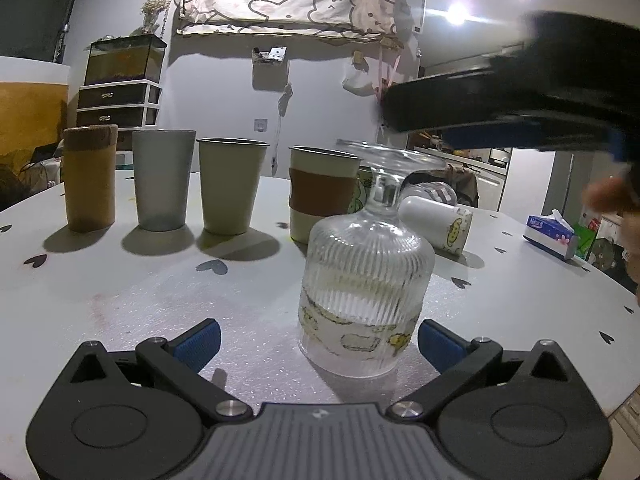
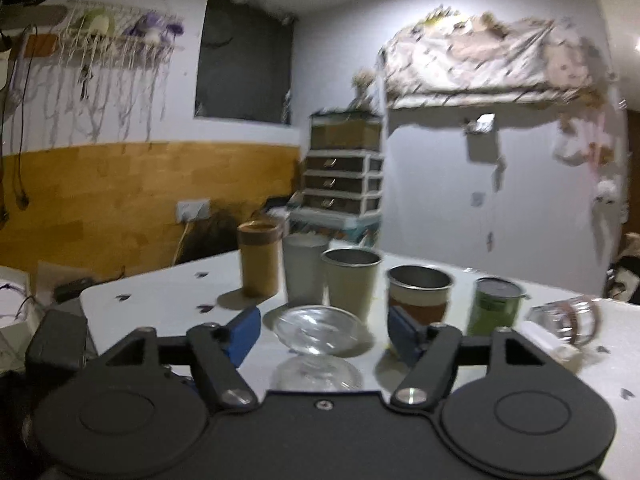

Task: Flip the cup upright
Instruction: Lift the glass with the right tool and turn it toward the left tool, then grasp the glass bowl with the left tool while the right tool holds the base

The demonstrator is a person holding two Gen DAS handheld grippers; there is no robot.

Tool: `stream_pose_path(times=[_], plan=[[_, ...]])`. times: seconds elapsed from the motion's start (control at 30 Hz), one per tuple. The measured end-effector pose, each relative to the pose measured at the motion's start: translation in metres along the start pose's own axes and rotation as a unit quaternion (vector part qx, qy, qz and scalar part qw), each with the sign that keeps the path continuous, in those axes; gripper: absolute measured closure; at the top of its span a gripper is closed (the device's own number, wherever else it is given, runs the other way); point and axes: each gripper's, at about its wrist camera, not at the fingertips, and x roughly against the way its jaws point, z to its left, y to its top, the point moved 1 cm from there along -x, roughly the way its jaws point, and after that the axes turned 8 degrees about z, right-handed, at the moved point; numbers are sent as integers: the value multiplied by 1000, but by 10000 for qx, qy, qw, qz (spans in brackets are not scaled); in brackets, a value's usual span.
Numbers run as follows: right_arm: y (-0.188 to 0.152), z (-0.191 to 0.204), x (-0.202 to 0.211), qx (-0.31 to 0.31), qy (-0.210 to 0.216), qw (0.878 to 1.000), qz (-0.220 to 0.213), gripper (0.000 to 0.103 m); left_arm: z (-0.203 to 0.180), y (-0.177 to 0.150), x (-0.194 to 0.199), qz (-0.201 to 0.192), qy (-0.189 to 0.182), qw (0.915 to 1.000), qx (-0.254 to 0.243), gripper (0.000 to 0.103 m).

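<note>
A clear ribbed glass goblet [image 1: 366, 280] stands upside down on the white table [image 1: 120, 280], rim down and round foot up. My left gripper [image 1: 320, 344] is open, its blue pads [image 1: 198, 346] on either side of the goblet's rim, not touching. My right gripper [image 2: 324, 332] is open and hovers above the goblet's foot [image 2: 316, 330], which lies between its blue pads [image 2: 244, 334]. It appears from the left wrist view as a dark blurred shape [image 1: 520, 104] above the goblet.
A row of upright cups stands behind: brown [image 1: 90, 178], grey [image 1: 162, 178], beige [image 1: 230, 184], and brown-banded [image 1: 320, 194]. A white cup [image 1: 438, 220] and a clear glass [image 2: 568, 318] lie on their sides. A tissue pack [image 1: 550, 236] sits at right.
</note>
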Motion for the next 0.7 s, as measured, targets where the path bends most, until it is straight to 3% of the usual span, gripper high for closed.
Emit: stream_pose_path(times=[0.17,0.3,0.5,0.7], plan=[[20,3,-39,82,59,9966,817,31,2,-1,0,-1,-12,10000,35,0],[27,2,-54,88,37,9934,1147,43,4,0,-2,69,58,9999,74,0],[17,9,-28,321,-48,9940,1042,43,7,-3,0,178,-213,9996,60,0],[-10,7,21,358,-114,9940,1023,43,-3,-7,-1,293,-216,9991,-232,0]])
